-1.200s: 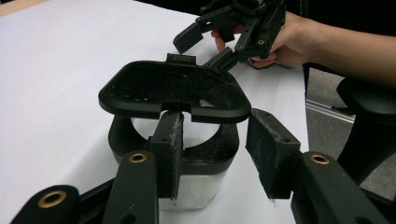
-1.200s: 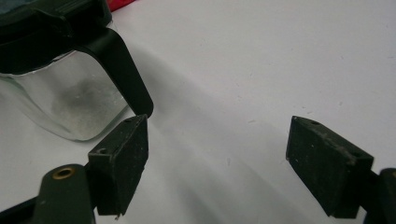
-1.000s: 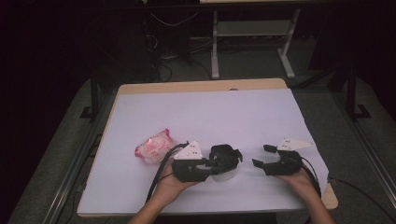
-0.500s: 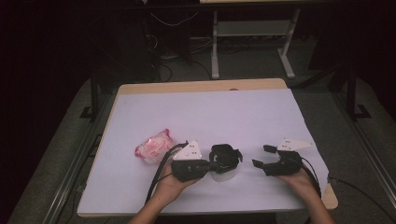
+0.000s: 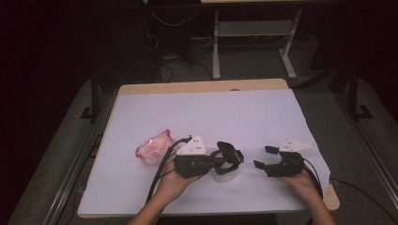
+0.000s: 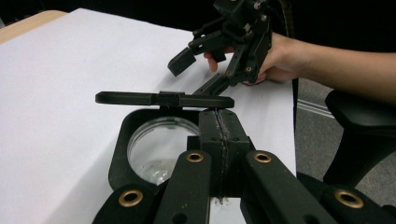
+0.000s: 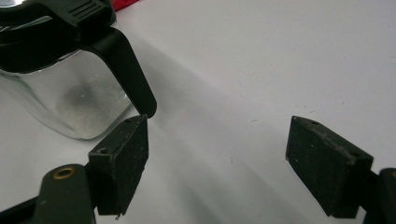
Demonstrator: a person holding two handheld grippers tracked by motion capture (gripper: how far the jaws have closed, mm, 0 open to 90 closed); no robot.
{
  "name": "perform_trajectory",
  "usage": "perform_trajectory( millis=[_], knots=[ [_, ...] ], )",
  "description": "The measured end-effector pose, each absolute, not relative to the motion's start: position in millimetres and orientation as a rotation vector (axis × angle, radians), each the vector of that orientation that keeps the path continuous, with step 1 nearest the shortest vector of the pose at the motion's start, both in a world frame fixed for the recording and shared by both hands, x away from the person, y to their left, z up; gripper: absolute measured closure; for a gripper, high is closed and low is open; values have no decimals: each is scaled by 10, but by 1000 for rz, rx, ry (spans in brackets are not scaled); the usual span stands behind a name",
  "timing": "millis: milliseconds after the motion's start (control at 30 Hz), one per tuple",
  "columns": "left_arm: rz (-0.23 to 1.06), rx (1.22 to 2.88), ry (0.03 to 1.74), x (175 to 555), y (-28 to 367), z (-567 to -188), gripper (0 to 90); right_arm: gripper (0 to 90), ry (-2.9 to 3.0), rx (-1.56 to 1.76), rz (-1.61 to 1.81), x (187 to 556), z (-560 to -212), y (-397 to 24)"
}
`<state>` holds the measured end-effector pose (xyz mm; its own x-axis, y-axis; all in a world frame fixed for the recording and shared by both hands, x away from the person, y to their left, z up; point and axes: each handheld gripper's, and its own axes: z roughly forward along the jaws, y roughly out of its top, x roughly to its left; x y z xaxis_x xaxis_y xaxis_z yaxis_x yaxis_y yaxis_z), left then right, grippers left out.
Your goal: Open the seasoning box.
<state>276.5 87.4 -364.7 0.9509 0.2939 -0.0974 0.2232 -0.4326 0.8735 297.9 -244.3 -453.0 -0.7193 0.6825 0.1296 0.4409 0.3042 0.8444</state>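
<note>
My left gripper (image 5: 213, 159) has just clamped its fingers fully together on the black rim of the glass jar (image 5: 224, 172), which stands on the white bench (image 5: 206, 112) near the front edge. My right gripper (image 5: 268, 159) waits just beside, fingers wide apart and empty. A pink packet (image 5: 154, 147) lies left of the jar, clear of both.

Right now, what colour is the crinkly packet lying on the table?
Pink and white. The packet shows best in the high view, left of the left gripper.
</note>
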Motion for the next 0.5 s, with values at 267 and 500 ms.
perform_trajectory(
  millis=[267, 500],
  knots=[
    [75, 2038, 387, 2839, 793, -3559, 900, 208, 2315, 1028, 1380, 2982, -4530, -2448],
    [82, 2018, 385, 2903, 712, -3502, 900, 208, 2317, 1029, 1380, 2979, -4528, -2450]
  ],
)
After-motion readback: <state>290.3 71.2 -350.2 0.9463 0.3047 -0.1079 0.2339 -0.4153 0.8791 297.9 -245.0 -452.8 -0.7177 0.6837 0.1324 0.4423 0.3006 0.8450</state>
